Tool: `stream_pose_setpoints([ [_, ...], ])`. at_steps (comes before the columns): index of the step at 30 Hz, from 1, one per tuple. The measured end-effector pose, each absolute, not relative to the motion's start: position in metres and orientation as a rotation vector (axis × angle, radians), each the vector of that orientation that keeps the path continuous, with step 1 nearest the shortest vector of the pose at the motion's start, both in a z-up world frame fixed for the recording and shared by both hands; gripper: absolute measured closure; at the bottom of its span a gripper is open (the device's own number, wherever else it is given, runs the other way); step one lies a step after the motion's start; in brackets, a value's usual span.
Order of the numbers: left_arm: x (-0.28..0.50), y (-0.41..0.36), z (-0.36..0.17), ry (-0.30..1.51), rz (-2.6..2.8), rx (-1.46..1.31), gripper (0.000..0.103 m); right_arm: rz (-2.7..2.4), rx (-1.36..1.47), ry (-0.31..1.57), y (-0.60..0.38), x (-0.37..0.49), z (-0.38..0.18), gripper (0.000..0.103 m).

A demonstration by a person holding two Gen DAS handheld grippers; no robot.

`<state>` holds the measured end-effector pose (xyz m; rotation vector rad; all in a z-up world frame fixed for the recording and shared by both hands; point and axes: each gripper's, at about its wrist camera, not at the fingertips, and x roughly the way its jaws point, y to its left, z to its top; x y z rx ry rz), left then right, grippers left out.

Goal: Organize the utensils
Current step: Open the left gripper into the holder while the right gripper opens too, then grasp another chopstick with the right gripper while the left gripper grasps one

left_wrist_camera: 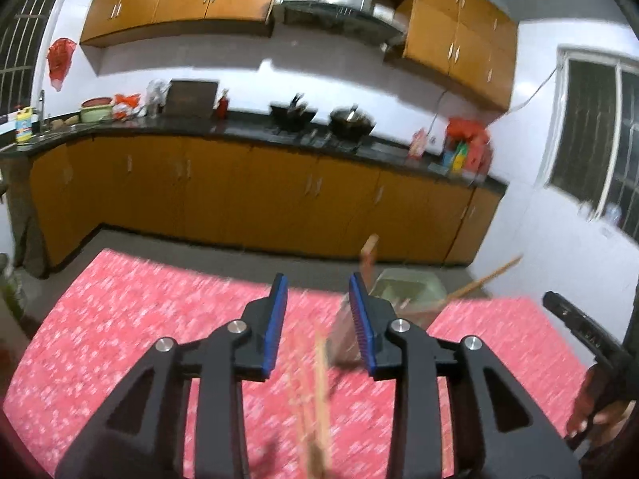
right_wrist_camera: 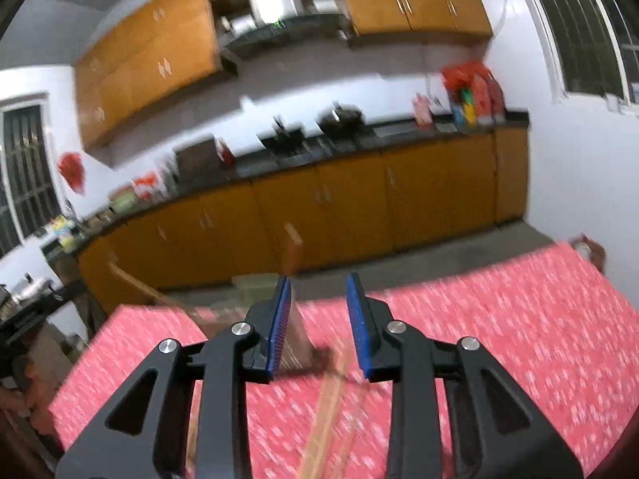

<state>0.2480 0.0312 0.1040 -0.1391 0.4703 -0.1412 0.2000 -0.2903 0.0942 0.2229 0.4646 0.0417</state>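
A pair of wooden chopsticks [left_wrist_camera: 317, 395] lies blurred on the red patterned tablecloth [left_wrist_camera: 120, 339], below the gap of my left gripper [left_wrist_camera: 317, 283]. That gripper is open, its blue pads apart with nothing pressed between them. Just beyond its right finger stands a brownish utensil holder [left_wrist_camera: 339, 339] with a wooden spatula [left_wrist_camera: 369, 253] and a long stick [left_wrist_camera: 487, 275] poking out. In the right wrist view my right gripper [right_wrist_camera: 318, 279] is open too, over chopsticks [right_wrist_camera: 331, 407] on the cloth [right_wrist_camera: 519, 339]. The holder [right_wrist_camera: 297, 339] sits behind its left finger.
A greenish bin [left_wrist_camera: 411, 285] stands on the floor past the table's far edge. Orange cabinets and a dark counter [left_wrist_camera: 239, 127] with woks run along the back wall. The other gripper's black body [left_wrist_camera: 579, 327] and a hand show at the right edge.
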Motion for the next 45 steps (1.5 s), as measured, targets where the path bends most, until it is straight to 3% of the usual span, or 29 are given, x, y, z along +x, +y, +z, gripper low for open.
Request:
stream_pose_setpoints([
  [8,0.257,0.044,0.013,0.74,-0.086,-0.122,0.07,0.047,0.235,0.822,-0.279,0.219,-0.02,0.078],
  [14,0.259,0.048,-0.03,0.849,-0.097,-0.152,0.07,0.043,0.185,0.891,-0.262,0.223,-0.055,0.078],
  [17,0.261,0.046,-0.04,0.876,-0.107,-0.161,0.07,0.03,0.158,0.902,-0.256,0.224,-0.062,0.079],
  [21,0.264,0.042,-0.05,0.899,-0.127,-0.166,0.07,-0.005,0.113,0.88,-0.258,0.222,-0.065,0.095],
  [26,0.266,0.034,-0.061,0.923,-0.147,-0.158,0.071,-0.071,0.137,0.873,-0.275,0.223,-0.065,0.095],
  [34,0.275,0.021,-0.071,0.945,-0.169,-0.143,0.085,-0.093,0.148,0.871,-0.287,0.223,-0.066,0.095],
  [45,0.276,0.004,-0.08,0.942,-0.148,-0.065,0.094,-0.082,0.132,0.87,-0.283,0.223,-0.066,0.095],
])
